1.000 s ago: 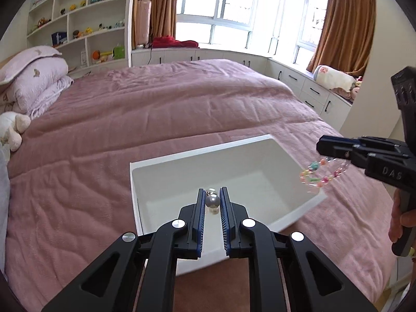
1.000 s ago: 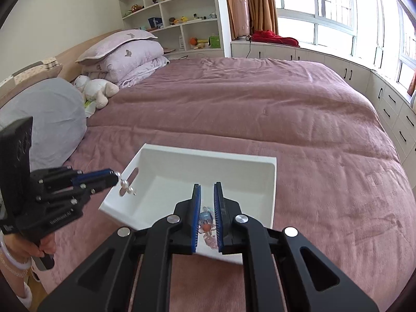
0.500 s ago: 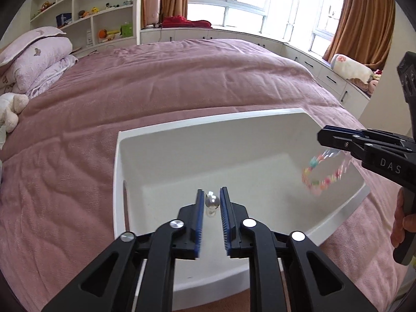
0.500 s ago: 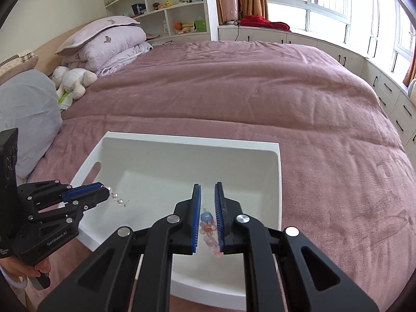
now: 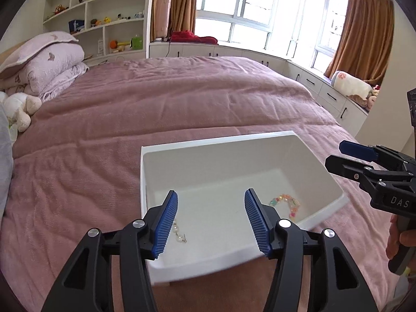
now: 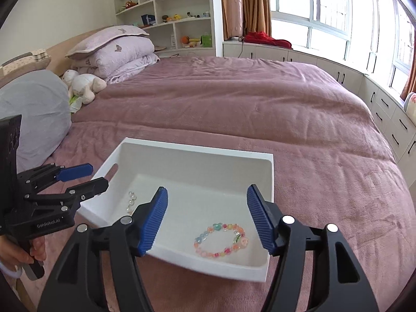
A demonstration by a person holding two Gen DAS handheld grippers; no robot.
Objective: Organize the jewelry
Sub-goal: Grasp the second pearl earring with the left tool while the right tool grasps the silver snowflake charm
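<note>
Right wrist view: both pieces in tray

Left gripper [image 6: 87, 178], jaws apart, empty, sits at the white tray's [image 6: 270, 179] left rim. Pearl earring [image 6: 131, 202] lies on the tray floor at left; beaded bracelet [image 6: 221, 240] at right. Right gripper [image 6: 208, 221], jaws wide apart, above it. Tray sits on the bed [image 6: 260, 109].

Pink bedspread [image 6: 234, 109]; lilac pillows [image 6: 117, 49] at 10 o'clock; plush toy [image 6: 83, 84]; shelving [image 6: 169, 13] at 12 o'clock.

Count: one white bin [image 6: 270, 182] — inside it, one beaded bracelet [image 6: 221, 239], one pearl earring [image 5: 179, 235]; two grippers, both empty.
</note>
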